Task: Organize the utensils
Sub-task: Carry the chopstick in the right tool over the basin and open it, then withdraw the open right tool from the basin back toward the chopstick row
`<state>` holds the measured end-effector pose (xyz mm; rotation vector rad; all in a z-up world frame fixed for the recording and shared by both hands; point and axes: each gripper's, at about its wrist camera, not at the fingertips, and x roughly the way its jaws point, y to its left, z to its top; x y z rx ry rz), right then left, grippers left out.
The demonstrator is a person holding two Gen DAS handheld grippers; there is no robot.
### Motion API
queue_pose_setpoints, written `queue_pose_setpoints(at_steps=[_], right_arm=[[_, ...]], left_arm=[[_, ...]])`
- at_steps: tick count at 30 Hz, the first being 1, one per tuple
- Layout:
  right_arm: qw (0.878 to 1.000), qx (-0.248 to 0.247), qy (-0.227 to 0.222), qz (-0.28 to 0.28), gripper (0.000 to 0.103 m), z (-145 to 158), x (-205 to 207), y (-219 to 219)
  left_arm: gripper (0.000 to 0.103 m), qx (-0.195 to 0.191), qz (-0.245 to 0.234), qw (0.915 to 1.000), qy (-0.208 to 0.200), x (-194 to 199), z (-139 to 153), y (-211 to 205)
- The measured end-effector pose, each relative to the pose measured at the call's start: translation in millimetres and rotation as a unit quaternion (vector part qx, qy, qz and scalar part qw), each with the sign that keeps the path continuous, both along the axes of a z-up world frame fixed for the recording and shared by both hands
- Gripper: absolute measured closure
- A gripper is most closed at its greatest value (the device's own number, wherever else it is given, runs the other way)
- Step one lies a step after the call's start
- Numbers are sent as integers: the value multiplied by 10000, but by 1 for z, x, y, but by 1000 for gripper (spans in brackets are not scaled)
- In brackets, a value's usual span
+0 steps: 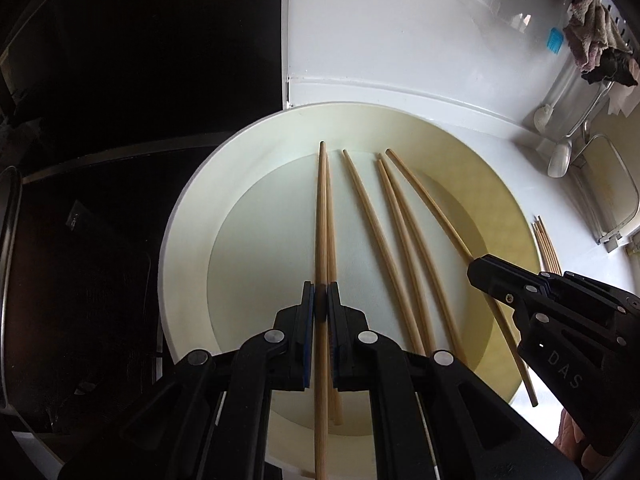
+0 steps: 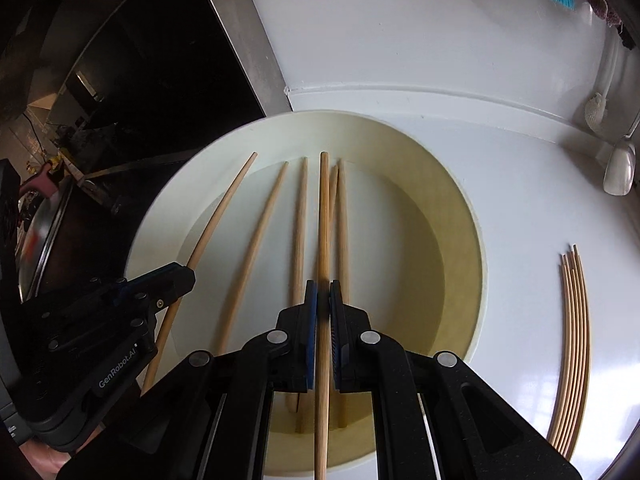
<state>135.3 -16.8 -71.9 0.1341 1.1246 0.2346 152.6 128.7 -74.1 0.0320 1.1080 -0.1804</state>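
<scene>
chopsticks (image 1: 362, 216): slender pale wood, over plate (image 1: 192, 216) | left gripper (image 1: 320, 300), right gripper (image 2: 323, 300): each clamps one

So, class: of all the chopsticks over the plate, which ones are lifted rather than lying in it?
Two: one clamped in the left hand-held gripper, one in the right hand-held gripper; the others lie loose on the plate.

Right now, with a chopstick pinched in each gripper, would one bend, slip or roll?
The chopstick in the right gripper juts straight, so probably stiff. Thin wood, likely light. Those in the plate look round, so one may roll if dropped.
</scene>
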Motion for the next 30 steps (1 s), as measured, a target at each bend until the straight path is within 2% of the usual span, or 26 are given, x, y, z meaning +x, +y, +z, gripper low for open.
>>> queue_pose_setpoints(at_steps=[15, 17, 18, 20, 21, 22, 23, 27, 29, 30], right_arm=[[9991, -184, 368, -71, 97, -25, 26, 9], [9993, -199, 315, -72, 93, -22, 25, 8], [9994, -230, 269, -62, 88, -20, 24, 8], [9994, -270, 205, -50, 83, -16, 21, 7], [9994, -260, 194, -71, 81, -14, 19, 6], [9995, -243, 187, -87, 80, -13, 17, 4], [9995, -235, 179, -107, 79, -13, 16, 3], [9997, -181, 48, -152, 71, -4, 4, -4], [9997, -192, -63, -152, 66, 2, -3, -6], [9996, -201, -116, -148, 64, 3, -6, -7]], left_arm=[[96, 51, -32, 9997, 254, 28, -25, 0], [94, 83, 4, 9997, 211, 28, -22, 2], [91, 76, 14, 9998, 178, 28, -20, 3], [64, 55, 74, 9999, 102, 28, -15, 7], [56, 41, 115, 9999, 49, 26, -11, 10], [43, 19, 155, 9999, -26, 25, -7, 12], [38, 1, 184, 9998, -90, 23, -3, 14], [33, -16, 224, 9996, -192, 15, 8, 17], [26, -6, 236, 9994, -256, 10, 13, 18], [26, -6, 240, 9993, -286, 7, 15, 18]])
